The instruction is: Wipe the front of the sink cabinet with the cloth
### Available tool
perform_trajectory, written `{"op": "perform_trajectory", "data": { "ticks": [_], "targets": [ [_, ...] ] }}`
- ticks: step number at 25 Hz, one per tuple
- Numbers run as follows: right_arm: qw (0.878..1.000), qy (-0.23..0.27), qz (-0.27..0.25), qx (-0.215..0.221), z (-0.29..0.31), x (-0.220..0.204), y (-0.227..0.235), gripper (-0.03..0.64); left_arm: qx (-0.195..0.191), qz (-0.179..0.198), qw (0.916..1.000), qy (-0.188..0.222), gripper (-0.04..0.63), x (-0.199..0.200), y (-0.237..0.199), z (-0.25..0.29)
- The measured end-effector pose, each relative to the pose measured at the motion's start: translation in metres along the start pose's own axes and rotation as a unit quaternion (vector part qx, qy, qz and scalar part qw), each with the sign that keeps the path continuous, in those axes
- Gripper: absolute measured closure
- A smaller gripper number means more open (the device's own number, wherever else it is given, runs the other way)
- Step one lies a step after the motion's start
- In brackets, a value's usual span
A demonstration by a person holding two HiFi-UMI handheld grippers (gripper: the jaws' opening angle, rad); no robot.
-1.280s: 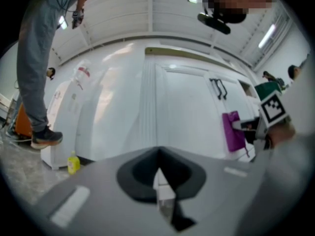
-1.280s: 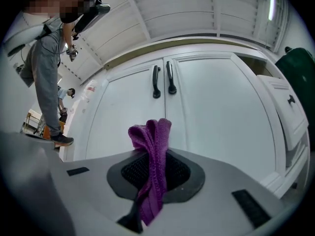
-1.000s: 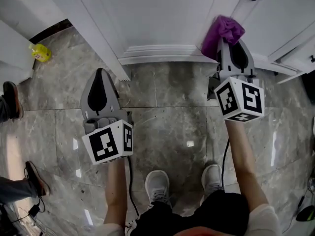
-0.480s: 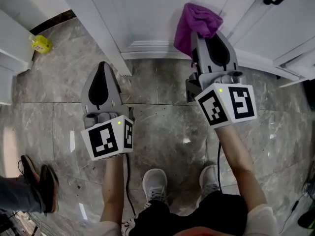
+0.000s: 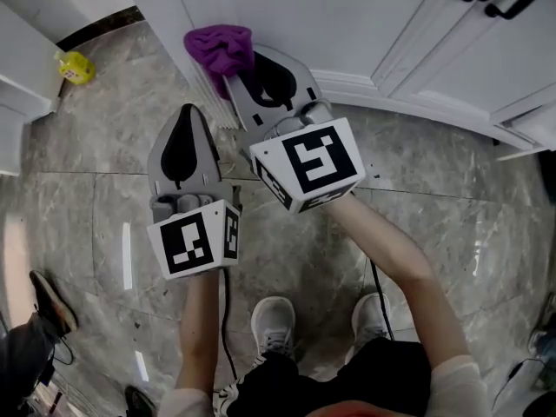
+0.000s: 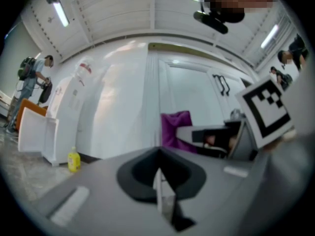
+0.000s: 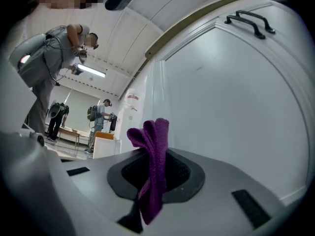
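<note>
One white cabinet (image 5: 347, 24) ahead of both tools. Right gripper (image 5: 233, 66) clenched on purple cloth (image 5: 219, 45), cloth at jaw tips, against cabinet's left edge. Left gripper (image 5: 184, 113) just beside it, jaws together, empty. Yellow bottle (image 5: 76, 66) well left of it.
</note>
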State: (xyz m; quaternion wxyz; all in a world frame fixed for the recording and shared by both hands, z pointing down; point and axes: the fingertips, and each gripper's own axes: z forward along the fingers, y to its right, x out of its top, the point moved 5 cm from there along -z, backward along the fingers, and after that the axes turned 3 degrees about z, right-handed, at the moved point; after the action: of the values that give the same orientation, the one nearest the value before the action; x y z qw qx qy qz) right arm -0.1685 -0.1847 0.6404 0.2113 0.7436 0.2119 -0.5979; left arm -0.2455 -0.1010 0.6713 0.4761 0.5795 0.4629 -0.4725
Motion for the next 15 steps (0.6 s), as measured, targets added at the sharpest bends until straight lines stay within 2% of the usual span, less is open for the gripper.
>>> {"op": "perform_trajectory", "data": {
  "ticks": [5,10,15],
  "targets": [
    [0.999,-0.029,-0.034,-0.004,0.012,-0.017,-0.005,0.566,-0.001,0.005,0.9999,-0.011,0.591,-0.008,-0.002,0.001],
    [0.998,-0.027,-0.061,-0.011,0.010,-0.016,-0.002,0.566,-0.001,0.008,0.9999,-0.008,0.591,-0.009,0.000,0.001],
    [0.994,-0.029,-0.093,-0.059,-0.013,-0.017,0.022,0.566,-0.018,0.017,0.9996,-0.013,0.591,-0.009,0.008,0.005]
  ]
}}
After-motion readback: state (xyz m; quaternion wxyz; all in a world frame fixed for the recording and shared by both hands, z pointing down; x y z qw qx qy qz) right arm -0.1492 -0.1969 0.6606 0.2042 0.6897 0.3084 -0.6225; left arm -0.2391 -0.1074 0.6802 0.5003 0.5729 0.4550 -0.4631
